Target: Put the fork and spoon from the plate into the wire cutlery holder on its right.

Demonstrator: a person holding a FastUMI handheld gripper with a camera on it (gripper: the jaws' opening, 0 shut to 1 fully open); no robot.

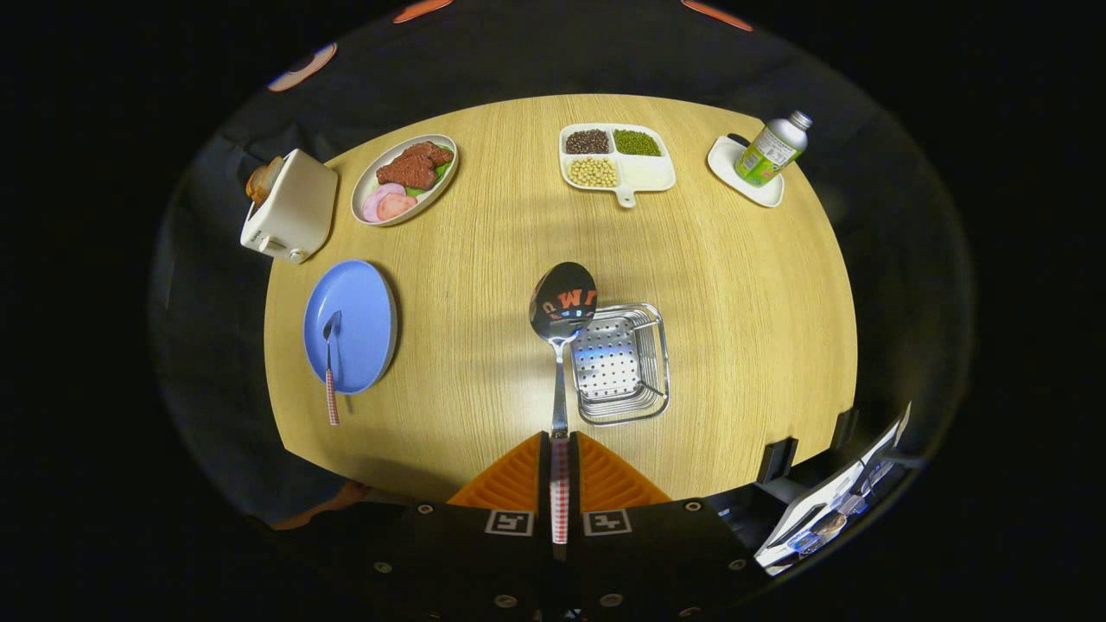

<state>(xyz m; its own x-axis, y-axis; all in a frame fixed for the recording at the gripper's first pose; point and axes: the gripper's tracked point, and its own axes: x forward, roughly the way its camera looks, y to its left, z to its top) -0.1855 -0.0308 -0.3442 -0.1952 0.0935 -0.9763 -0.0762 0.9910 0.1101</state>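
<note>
My gripper [560,449] is shut on the checked handle of a spoon [562,302]. The spoon points straight ahead, well above the table, with its shiny bowl over the left rim of the wire cutlery holder [650,339]. That metal holder with a perforated bottom stands just ahead and slightly to the right of the fingers. To the left lies the blue plate [363,302], with a fork [330,363] on it. The fork's red checked handle sticks out over the plate's near rim.
On the round wooden table: a white toaster [289,207] with bread at far left, an oval dish of meat [404,177], a divided tray of beans [615,160], and a bottle [773,149] on a white coaster at far right. A device [829,510] sits beside the table's near right edge.
</note>
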